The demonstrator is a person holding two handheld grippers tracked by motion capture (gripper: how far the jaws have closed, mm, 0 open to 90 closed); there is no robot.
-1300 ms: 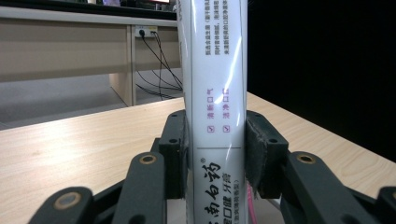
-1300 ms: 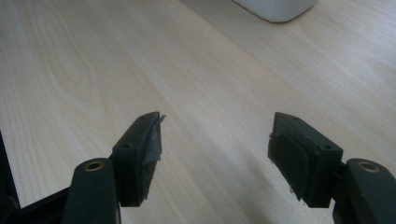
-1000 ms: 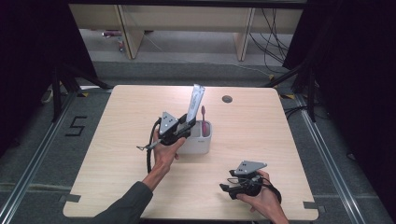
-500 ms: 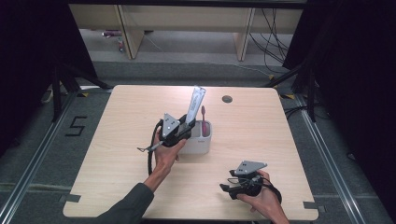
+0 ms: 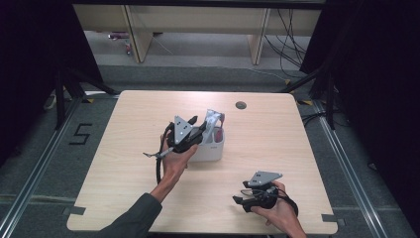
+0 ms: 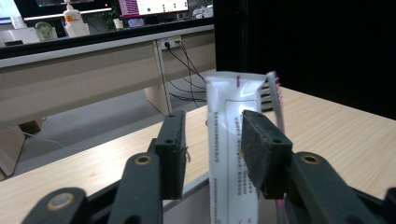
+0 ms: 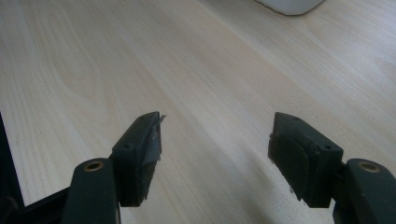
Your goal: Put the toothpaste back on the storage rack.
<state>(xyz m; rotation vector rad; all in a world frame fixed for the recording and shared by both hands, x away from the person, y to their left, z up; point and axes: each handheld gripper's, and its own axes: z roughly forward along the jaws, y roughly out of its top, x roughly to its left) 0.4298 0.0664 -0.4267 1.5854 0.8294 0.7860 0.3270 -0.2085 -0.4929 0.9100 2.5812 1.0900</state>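
Since the earlier frames the tube [image 5: 213, 121] has sunk deeper into the cup [image 5: 212, 148], and the left gripper [image 5: 202, 131] has just been opening its jaws, the tube between them.

From the high view, the left gripper hangs over the cup near the middle of the table [image 5: 124, 148], its jaws at the tube. A toothbrush [image 5: 221, 120] stands in the cup just beside the tube. The right gripper [image 5: 239, 194] rests low near the table's front right, well apart from the cup.

From the left gripper view, the tube [image 6: 231, 154] stands upright between the jaws: a gap shows at the left one, while the right one sits against it or just beside it. The toothbrush [image 6: 275, 95] rises behind the tube.

From the right gripper view, the jaws stand wide apart over bare table [image 7: 210, 70], nothing between them; a corner of the cup [image 7: 289, 5] shows at the top edge.
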